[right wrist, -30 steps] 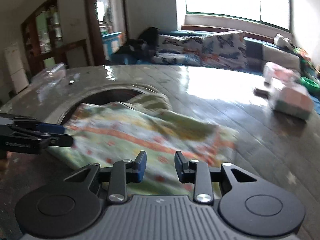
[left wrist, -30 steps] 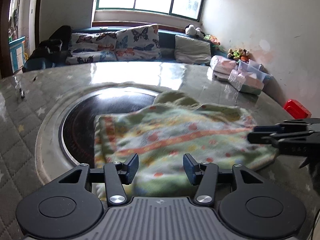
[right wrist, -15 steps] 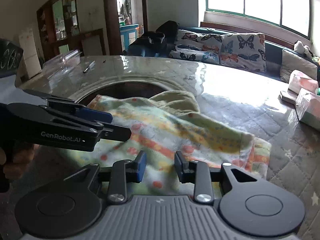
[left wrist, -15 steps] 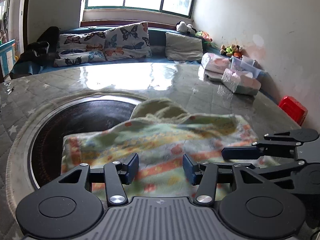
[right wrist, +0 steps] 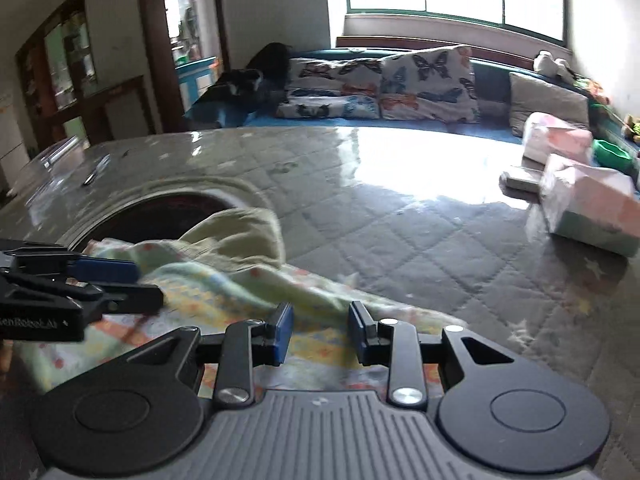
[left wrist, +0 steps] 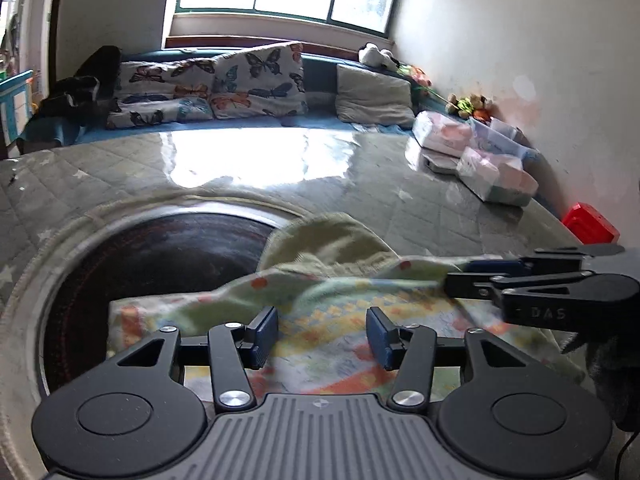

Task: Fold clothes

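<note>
Two claws hover spread and empty over one soft, light, pastel-patterned fleece garment lying rumpled on the quilted grey table. It should drape and slide; I would take hold at its edges. It lies directly beneath the left claw and right claw.
</note>
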